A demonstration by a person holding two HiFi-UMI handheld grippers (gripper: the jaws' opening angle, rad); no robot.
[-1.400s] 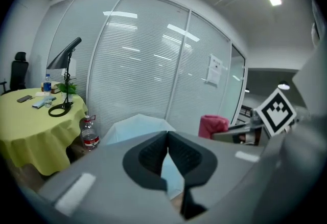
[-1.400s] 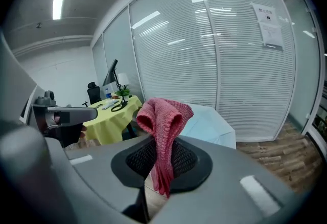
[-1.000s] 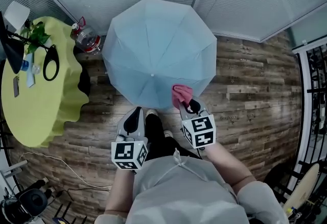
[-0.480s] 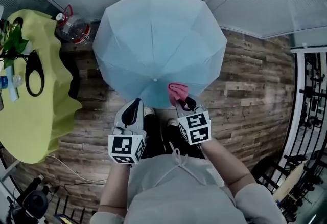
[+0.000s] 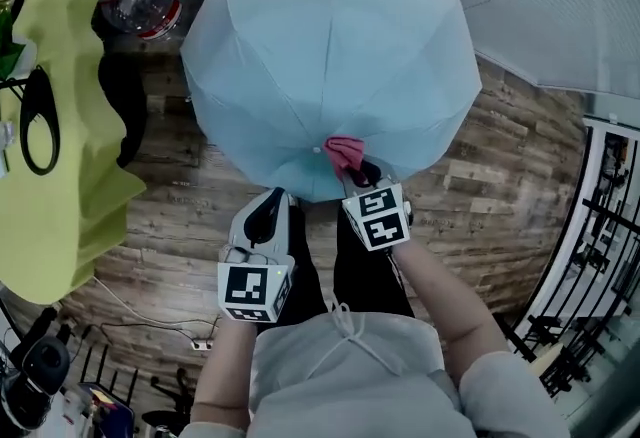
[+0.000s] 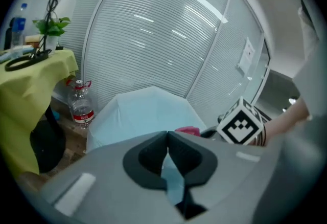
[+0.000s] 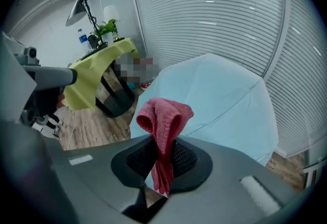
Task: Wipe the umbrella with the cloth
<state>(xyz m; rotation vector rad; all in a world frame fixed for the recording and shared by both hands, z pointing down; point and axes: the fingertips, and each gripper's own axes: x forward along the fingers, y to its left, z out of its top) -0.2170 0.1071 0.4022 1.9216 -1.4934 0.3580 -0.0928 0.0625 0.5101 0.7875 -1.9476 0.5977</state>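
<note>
On the wooden floor (image 5: 480, 176): open pale-blue umbrella (image 5: 330, 56), canopy up
Right gripper (image 5: 360, 172): clamped on soft pink cloth (image 5: 343, 151), held at the canopy's centre
Left gripper (image 5: 274, 200): jaws closed, nothing held
Handling: canopy judged light, yielding; best steadied at the rim

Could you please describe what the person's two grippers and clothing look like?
Both the left gripper and the right gripper have light grey shells, with black pads on the fingers. Each carries a white cube printed with black square markers. The person wears a light grey top.
</note>
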